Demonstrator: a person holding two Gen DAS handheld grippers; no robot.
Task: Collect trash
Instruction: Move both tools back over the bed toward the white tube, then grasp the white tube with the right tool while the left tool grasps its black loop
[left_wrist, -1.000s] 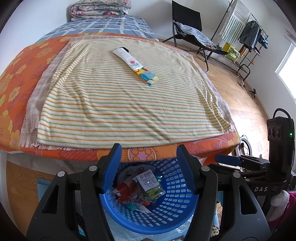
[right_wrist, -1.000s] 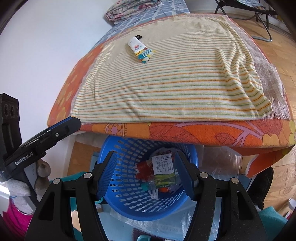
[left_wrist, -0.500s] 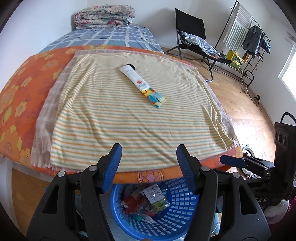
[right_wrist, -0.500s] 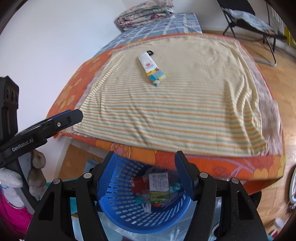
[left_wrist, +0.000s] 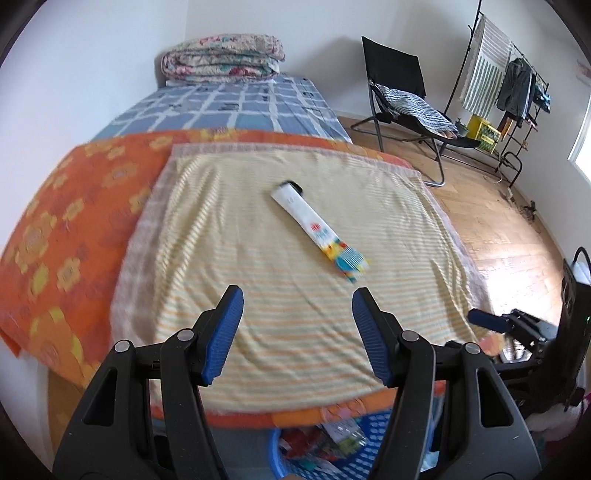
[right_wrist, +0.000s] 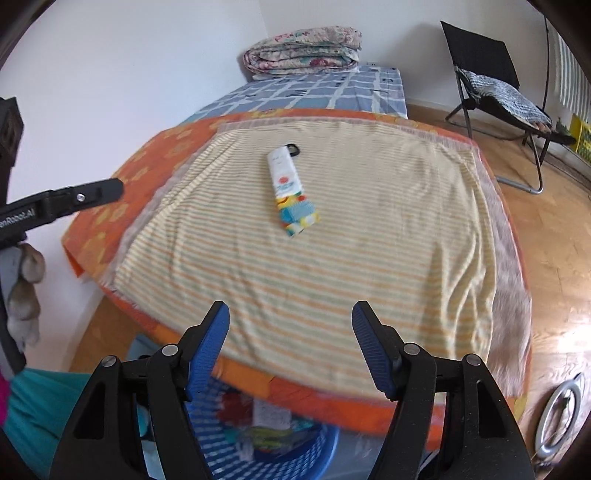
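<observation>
A long white tube (left_wrist: 316, 228) with a black cap and a colourful end lies on the striped cloth (left_wrist: 258, 280) on the bed; it also shows in the right wrist view (right_wrist: 289, 188). My left gripper (left_wrist: 297, 301) is open and empty, above the cloth's near part, short of the tube. My right gripper (right_wrist: 290, 315) is open and empty, above the bed's front edge. The blue basket (right_wrist: 295, 458) with several wrappers sits on the floor below the bed's edge; it also shows in the left wrist view (left_wrist: 362, 458).
A folded quilt (left_wrist: 221, 55) lies at the bed's far end. A black folding chair (left_wrist: 402, 92) and a clothes rack (left_wrist: 509, 85) stand on the wood floor at right. The other gripper shows at the right in the left wrist view (left_wrist: 524, 325).
Both grippers have risen from over the blue basket and tilted up toward the bed. The basket has slid to the bottom edge of both views. The tube looks nearer.
</observation>
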